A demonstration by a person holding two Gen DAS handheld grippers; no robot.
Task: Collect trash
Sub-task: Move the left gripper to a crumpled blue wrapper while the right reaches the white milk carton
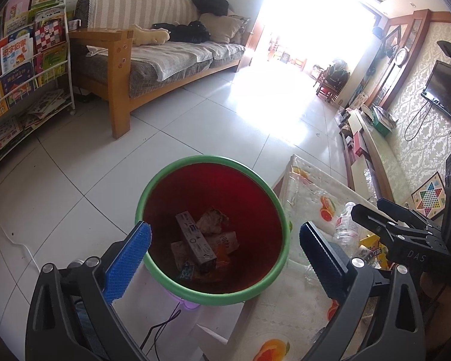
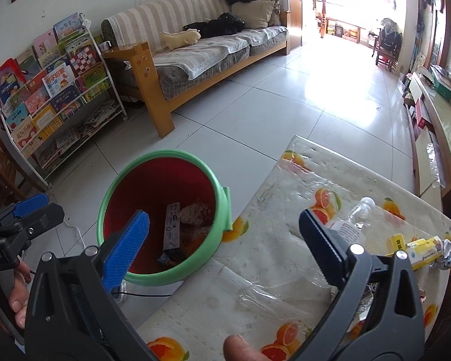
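A bin with a green rim (image 1: 213,161) (image 2: 171,153) and red inside stands beside the table. A long printed box (image 1: 195,240) (image 2: 172,228), crumpled paper (image 1: 212,221) and other wrappers lie in it. My left gripper (image 1: 225,255) hangs open over the bin with nothing between its blue pads; it also shows at the far left (image 2: 42,209). My right gripper (image 2: 224,228) is open and empty, spanning the bin's edge and the table, and appears at the right (image 1: 371,207). A clear plastic bottle (image 1: 345,222) (image 2: 351,222) and a yellow carton (image 2: 421,249) lie on the table.
The table (image 1: 303,186) (image 2: 285,240) has an orange-print cloth under clear plastic. A wooden sofa (image 2: 210,51) and a book rack (image 2: 54,90) stand across the tiled floor. A low TV bench (image 1: 372,141) runs along the right wall. A white cable (image 1: 21,246) lies on the floor.
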